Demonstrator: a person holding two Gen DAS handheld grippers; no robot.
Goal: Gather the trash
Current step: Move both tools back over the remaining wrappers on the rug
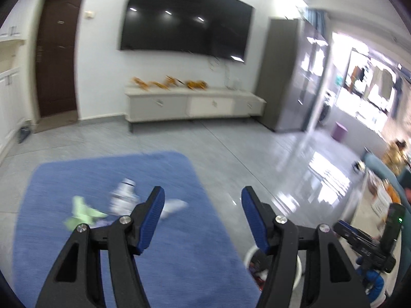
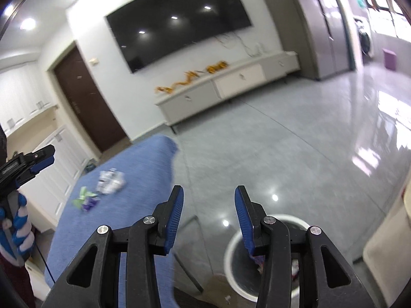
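Both claws hang empty: my left claw point(image 1: 203, 195) gapes, my right claw point(image 2: 209, 195) stands apart over the white bin point(image 2: 232, 246). The remaining trash sits on the blue rug point(image 1: 179, 243): a crumpled plastic bottle point(image 1: 123, 197) and green paper scraps point(image 1: 82, 211), probably light and crushable; I'd pinch the bottle's body. Glossy tile floor point(image 2: 295, 154) surrounds the rug.
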